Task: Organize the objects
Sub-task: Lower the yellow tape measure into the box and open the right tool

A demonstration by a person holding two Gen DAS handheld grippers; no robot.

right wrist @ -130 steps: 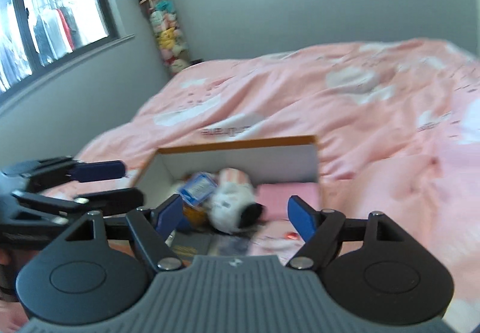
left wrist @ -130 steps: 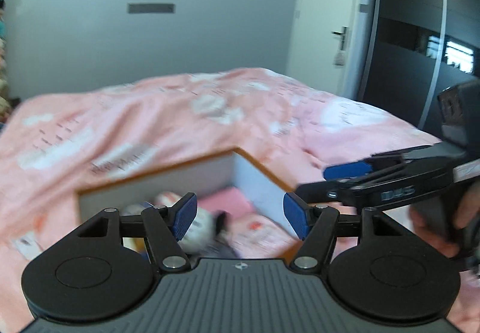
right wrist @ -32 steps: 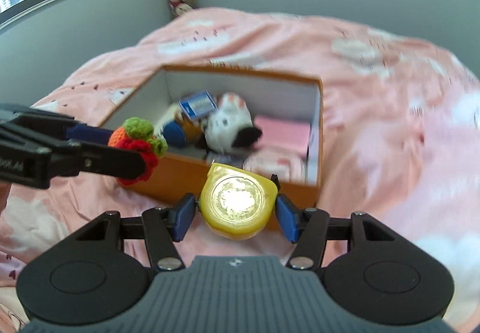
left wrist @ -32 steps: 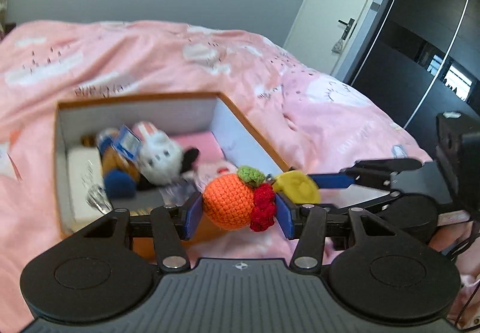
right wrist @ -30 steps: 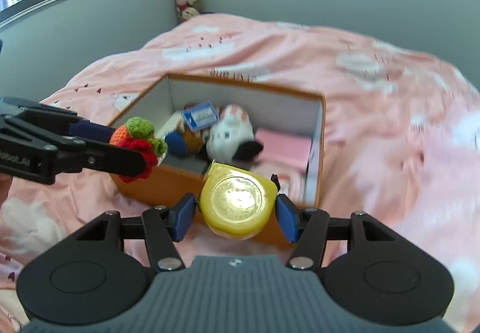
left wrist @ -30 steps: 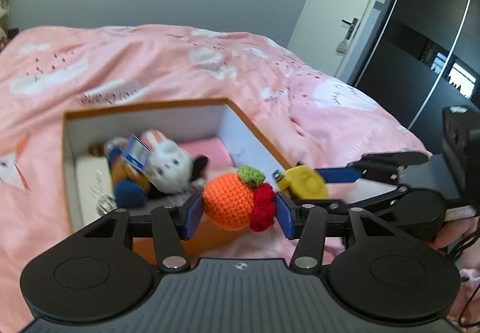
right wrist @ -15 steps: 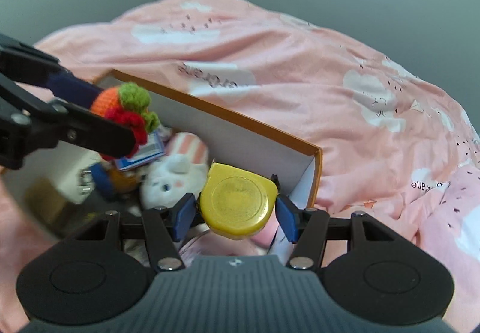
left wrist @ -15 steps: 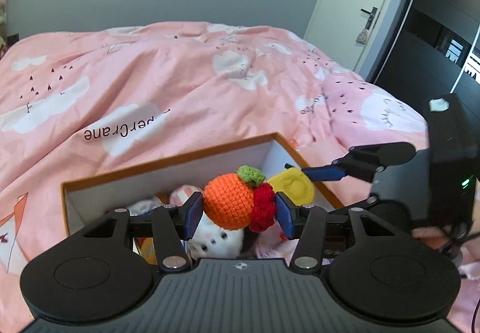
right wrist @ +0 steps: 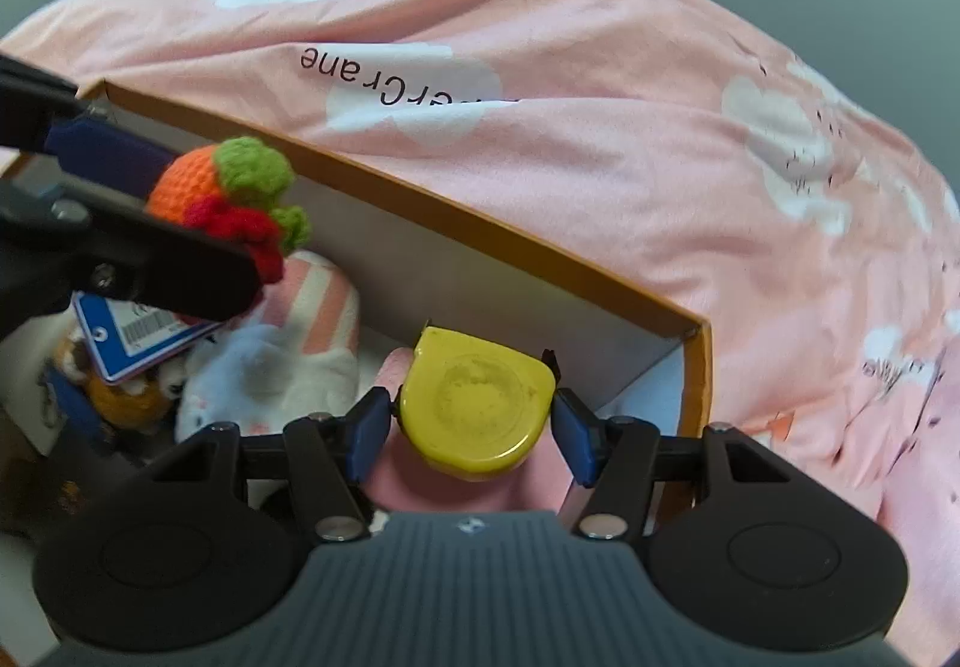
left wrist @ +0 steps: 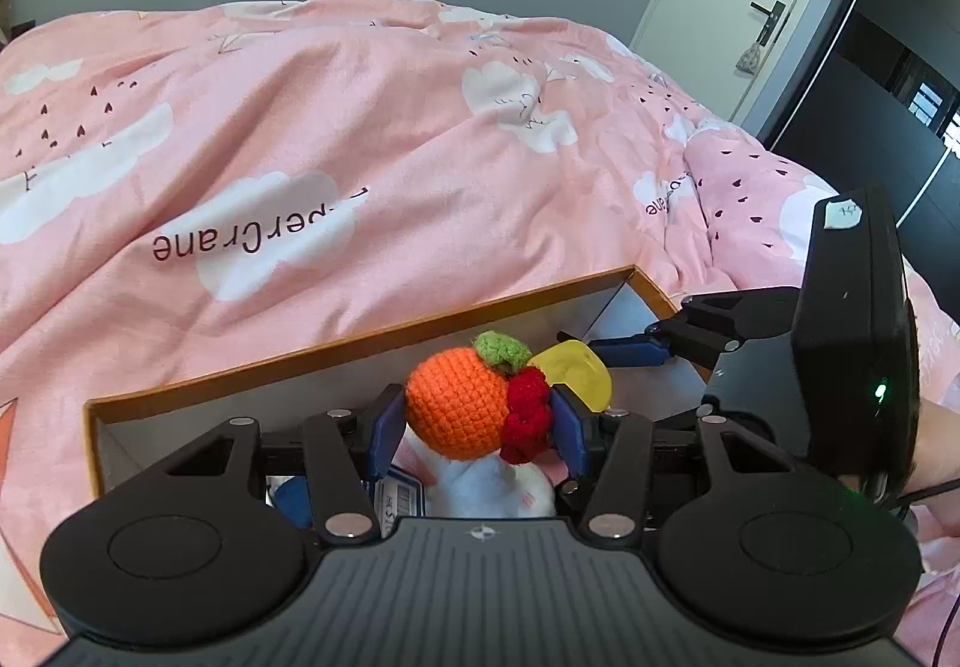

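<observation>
**Both grippers loaded above the open box**

My left gripper (left wrist: 474, 430) pinches a crocheted orange fruit with a green leaf and red berries (left wrist: 465, 406), its blue pads pressed against either side. My right gripper (right wrist: 474, 430) clamps a rounded yellow plastic tape measure (right wrist: 477, 406), flat face up, between its blue pads.

Both held things hang over the orange-rimmed cardboard box with white inner walls (right wrist: 540, 271), which sits on the pink bed cover printed with white clouds (left wrist: 360, 126). From the right wrist view the crocheted fruit (right wrist: 225, 196) sits over the left part of the box, and the tape measure is near the far right corner. From the left wrist view the tape measure (left wrist: 576, 373) shows just beside the fruit, on its right.

Inside the box lies a white plush toy with pink striped ears (right wrist: 282, 367), a blue and white tag with a barcode (right wrist: 138, 340) beside it, and a small orange and brown plush figure (right wrist: 126, 397) under the tag. A pink flat item (right wrist: 396, 469) lies beneath the tape measure.
</observation>
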